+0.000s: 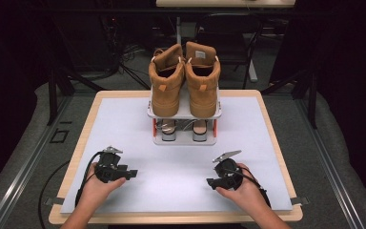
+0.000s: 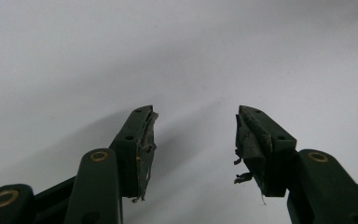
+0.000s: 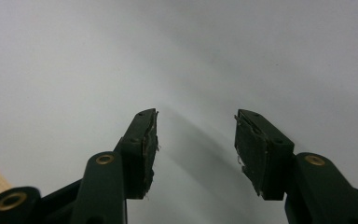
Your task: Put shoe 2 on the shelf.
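Left tool and right tool both gape, nothing between the jaws; each gripper view looks past worn pads at bare white mat. Both sit low over the near part of the bench, tips turned inward toward each other.

Boots: tan pair, upright, touching side by side, heels toward the person, on the top shelf of a small white rack at the far middle of the mat. They stand well apart from both tools, ahead and between them. Sandals sit on the lower shelf.

Risks, as I judge: the rack looks light and top-heavy, so a one-sided pull on a boot could tip it. Frayed pads may slip on the smooth upper. Grabbing one boot may drag its touching partner off the shelf.
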### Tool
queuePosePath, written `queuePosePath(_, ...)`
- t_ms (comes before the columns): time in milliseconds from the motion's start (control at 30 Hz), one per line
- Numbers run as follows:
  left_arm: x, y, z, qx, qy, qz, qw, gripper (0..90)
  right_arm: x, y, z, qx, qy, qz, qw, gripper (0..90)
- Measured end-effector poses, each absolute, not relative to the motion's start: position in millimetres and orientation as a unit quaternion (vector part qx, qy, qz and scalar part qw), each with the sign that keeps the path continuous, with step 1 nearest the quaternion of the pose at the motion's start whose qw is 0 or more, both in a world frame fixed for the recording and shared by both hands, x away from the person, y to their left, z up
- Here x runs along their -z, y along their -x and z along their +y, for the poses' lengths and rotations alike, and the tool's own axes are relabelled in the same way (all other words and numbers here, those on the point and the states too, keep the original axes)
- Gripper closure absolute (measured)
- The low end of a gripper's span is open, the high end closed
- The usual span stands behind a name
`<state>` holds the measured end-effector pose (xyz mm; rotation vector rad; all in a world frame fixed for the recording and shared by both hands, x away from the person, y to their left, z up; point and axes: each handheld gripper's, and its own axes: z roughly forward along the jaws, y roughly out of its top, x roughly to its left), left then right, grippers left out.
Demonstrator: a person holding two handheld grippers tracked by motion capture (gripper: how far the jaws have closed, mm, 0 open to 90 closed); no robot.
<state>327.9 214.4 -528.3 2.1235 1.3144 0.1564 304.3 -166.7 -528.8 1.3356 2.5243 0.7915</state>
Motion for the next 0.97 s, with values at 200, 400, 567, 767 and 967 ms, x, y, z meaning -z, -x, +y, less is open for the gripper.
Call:
queuePosePath(200, 530.5, -323.3, 211.4, -0.068, -0.808, 0.483, 0.329, 46.4, 536.7, -301.4, -165.1, -0.291, -0.450, 0.837, 0.107, 48.1)
queuePosePath(400, 535.1, -319.2, 206.6, -0.078, -0.814, 0.472, 0.329, 45.2, 535.1, -299.6, -167.8, -0.318, -0.450, 0.826, 0.118, 47.0)
queuePosePath(567, 539.4, -318.3, 203.7, -0.083, -0.817, 0.464, 0.331, 43.8, 538.8, -294.5, -167.5, -0.329, -0.441, 0.824, 0.131, 45.8)
queuePosePath(767, 545.0, -318.5, 200.8, -0.097, -0.825, 0.445, 0.334, 39.6, 545.6, -293.2, -166.6, -0.326, -0.421, 0.832, 0.157, 40.5)
queuePosePath(967, 549.6, -324.9, 203.9, -0.113, -0.822, 0.443, 0.338, 36.5, 551.2, -300.5, -177.4, -0.330, -0.438, 0.818, 0.171, 37.9)
